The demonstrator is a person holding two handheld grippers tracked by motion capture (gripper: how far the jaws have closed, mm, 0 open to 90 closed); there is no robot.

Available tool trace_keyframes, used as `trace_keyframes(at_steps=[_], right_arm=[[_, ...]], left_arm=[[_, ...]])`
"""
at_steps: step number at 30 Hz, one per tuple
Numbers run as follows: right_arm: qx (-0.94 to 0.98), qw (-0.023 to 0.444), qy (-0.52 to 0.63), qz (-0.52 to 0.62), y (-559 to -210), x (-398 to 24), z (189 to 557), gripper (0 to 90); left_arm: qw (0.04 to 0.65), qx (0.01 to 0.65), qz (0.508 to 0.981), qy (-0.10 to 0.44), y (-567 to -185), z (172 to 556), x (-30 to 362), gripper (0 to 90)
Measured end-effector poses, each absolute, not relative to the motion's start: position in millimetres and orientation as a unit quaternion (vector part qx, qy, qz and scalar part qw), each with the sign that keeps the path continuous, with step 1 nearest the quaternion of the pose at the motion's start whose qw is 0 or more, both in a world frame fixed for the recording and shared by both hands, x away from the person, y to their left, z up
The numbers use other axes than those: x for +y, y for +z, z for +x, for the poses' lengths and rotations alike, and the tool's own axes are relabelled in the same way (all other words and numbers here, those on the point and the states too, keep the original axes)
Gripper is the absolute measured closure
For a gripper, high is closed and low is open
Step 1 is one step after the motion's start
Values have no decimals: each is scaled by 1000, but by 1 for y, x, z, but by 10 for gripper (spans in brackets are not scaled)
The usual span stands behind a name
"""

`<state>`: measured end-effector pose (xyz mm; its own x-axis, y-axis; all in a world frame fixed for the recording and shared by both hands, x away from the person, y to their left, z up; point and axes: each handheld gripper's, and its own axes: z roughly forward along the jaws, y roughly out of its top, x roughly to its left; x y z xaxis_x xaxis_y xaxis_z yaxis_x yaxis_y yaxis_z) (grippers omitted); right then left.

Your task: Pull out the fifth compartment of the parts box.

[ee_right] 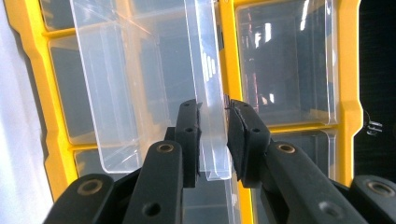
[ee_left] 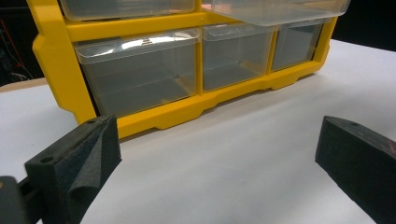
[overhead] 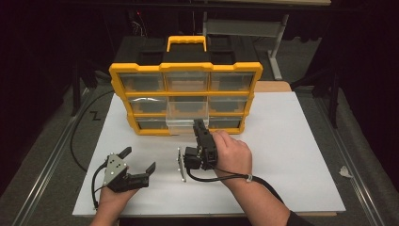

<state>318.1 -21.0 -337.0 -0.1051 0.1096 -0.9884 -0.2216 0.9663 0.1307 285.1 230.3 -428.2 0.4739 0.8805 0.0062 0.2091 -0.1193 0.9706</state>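
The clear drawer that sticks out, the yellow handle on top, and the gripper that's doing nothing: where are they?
clear drawer [overhead: 187, 114]: high view, on its front wall.
yellow handle [overhead: 186, 39]: high view, on its top bar.
left gripper [overhead: 139, 161]: high view, midway between its open fingertips.

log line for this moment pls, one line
right hand-held gripper: shut on clear plastic drawer front lip | drawer: part-way out of yellow-framed organiser, middle row | left hand-held gripper: open, empty, on white table
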Motion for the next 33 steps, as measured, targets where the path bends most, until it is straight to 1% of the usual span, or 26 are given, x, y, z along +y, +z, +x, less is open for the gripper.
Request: trace_keyframes(at_steps=[26, 28, 30, 33], right_arm=[[732, 668, 129, -33, -338, -21, 317, 759], [733, 666, 129, -36, -337, -22, 317, 741], [736, 663, 129, -41, -335, -23, 316, 680], [739, 660, 128, -41, -335, -25, 314, 628]], left_arm=[[528, 401, 678, 318, -428, 285, 230, 7], [528, 401, 678, 318, -428, 285, 230, 7], [528, 401, 678, 318, -428, 285, 230, 7], [528, 401, 678, 317, -428, 285, 230, 7]])
